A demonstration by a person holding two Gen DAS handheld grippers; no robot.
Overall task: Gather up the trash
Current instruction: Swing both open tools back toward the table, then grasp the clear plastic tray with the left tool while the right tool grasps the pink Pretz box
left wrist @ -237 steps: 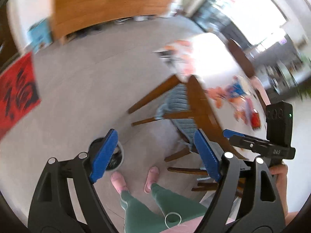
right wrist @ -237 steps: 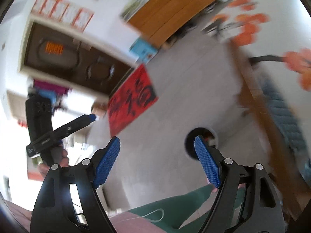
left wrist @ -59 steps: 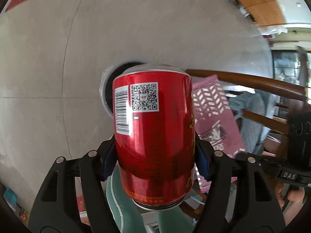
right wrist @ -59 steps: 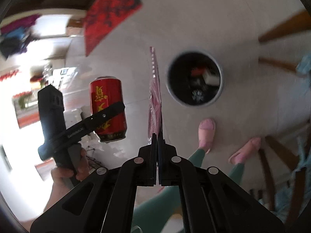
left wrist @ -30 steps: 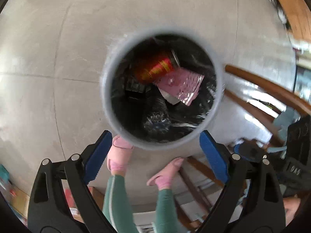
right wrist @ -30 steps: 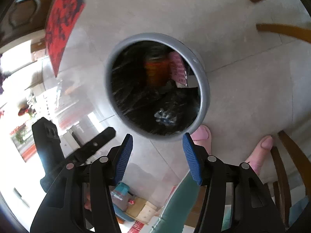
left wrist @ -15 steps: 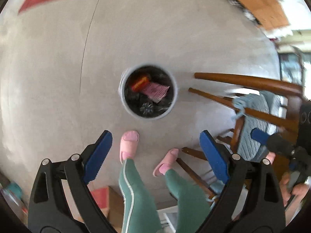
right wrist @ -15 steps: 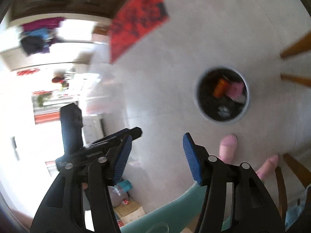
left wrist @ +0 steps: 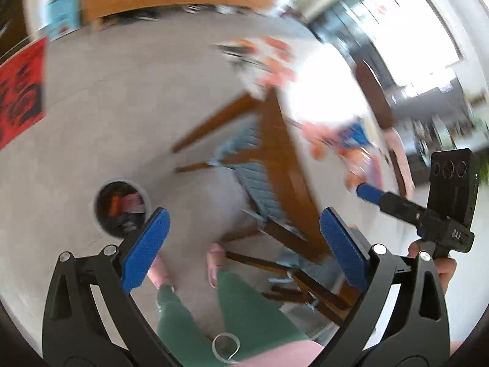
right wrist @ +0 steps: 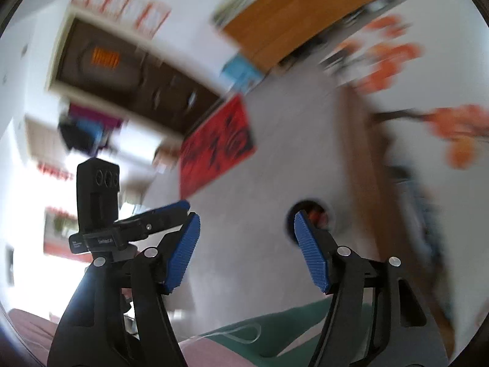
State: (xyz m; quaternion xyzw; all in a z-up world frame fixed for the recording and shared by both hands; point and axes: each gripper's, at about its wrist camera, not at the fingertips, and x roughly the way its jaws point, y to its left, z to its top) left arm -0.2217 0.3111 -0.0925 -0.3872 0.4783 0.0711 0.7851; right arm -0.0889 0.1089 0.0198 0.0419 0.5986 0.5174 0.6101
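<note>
The round grey trash bin (left wrist: 101, 214) stands on the floor at the lower left of the left wrist view. Inside lie the red can (left wrist: 114, 205) and the pink wrapper (left wrist: 134, 200). My left gripper (left wrist: 241, 244) is open and empty, raised well above the floor. My right gripper (right wrist: 247, 250) is open and empty. The bin (right wrist: 318, 209) shows small behind its right finger. Each gripper shows in the other's view: the right one (left wrist: 369, 192), the left one (right wrist: 178, 206). Both views are blurred by motion.
A wooden chair (left wrist: 275, 165) with a blue-grey cushion stands beside the bin. A white table (left wrist: 330, 98) with orange and blue items lies beyond it. A red mat (right wrist: 220, 146) lies on the floor. The person's green trousers (left wrist: 235, 299) and pink slippers are below.
Both grippers have lifted and tilted up from the bin toward the room and table. The can and wrapper dropped earlier stay in the bin. Both grippers stay open.
</note>
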